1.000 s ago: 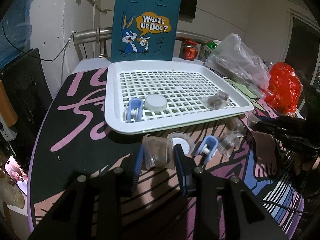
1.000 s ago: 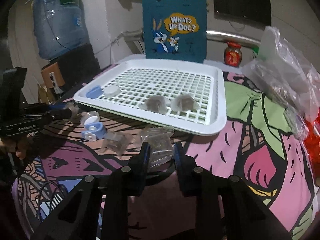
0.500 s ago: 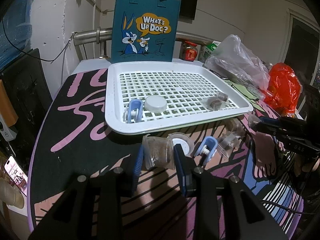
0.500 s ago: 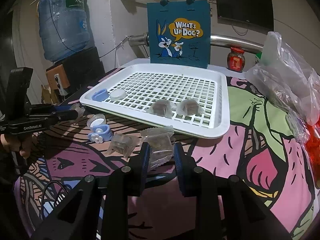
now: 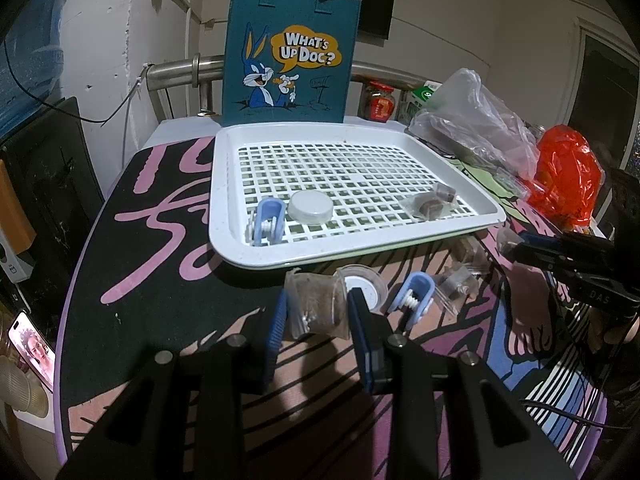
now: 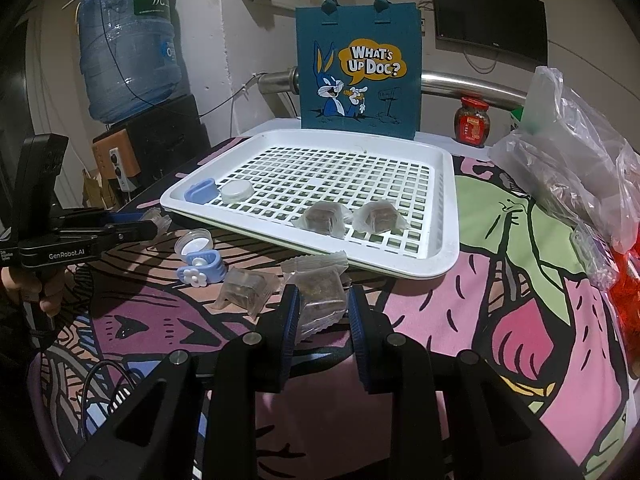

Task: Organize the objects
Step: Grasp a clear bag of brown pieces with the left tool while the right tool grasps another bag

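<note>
My left gripper (image 5: 317, 304) is shut on a clear packet with a brown block (image 5: 314, 314), just in front of the white grid tray (image 5: 224, 216). The right wrist view shows my right gripper (image 6: 322, 296) shut on a similar packet (image 6: 320, 304) near the tray's front edge. Inside the tray lie a blue clip (image 5: 266, 222), a white cap (image 5: 311, 207) and two wrapped blocks (image 6: 324, 218). On the mat between the grippers are a clear cup (image 6: 194, 242), a blue flower clip (image 6: 200, 270) and another packet (image 6: 246, 290).
A teal cartoon tote bag (image 5: 288, 60) stands behind the tray. A clear plastic bag (image 5: 472, 128), a red bag (image 5: 568, 172) and a red jar (image 5: 378, 102) crowd the right side. A water bottle (image 6: 128, 48) stands far left. A phone (image 5: 32, 348) is propped low by the table's left edge.
The right wrist view has shifted slightly, so the tray looks a little farther off. Both grippers keep their packets in the same grip.
</note>
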Tool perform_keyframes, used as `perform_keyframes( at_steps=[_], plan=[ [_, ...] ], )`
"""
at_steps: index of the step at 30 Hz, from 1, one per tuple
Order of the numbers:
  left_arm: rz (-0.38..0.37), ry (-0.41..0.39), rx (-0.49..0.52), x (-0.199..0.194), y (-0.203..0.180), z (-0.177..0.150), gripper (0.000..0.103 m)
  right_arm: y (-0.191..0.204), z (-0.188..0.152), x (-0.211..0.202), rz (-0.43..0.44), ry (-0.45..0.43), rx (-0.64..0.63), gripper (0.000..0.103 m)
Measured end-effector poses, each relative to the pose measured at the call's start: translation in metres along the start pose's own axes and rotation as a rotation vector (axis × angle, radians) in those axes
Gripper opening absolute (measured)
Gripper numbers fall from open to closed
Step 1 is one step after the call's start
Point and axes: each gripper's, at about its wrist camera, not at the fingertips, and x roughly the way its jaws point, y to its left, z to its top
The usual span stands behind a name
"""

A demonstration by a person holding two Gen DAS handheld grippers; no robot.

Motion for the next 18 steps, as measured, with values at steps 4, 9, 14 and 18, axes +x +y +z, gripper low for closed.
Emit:
perform_keyframes(
  at_steps=[4,9,14,18],
  plan=[
    [0.000,0.000,-0.001,0.0001,-0.0002,0.0001,0.031,0.0000,-0.0001,0.0001,0.001,0.000,0.000,0.024],
    [0.000,0.001,-0.001,0.0002,-0.0004,0.0001,0.031,0.0000,-0.0002,0.0001,0.001,-0.001,-0.001,0.024],
    [0.001,0.002,0.000,0.0006,-0.0014,-0.0006,0.031,0.0004,-0.0002,0.0001,0.000,0.000,0.000,0.024],
    [0.002,0.002,0.001,0.0004,-0.0015,-0.0006,0.031,0.0007,-0.0002,-0.0001,0.000,0.000,0.000,0.024]
  ],
)
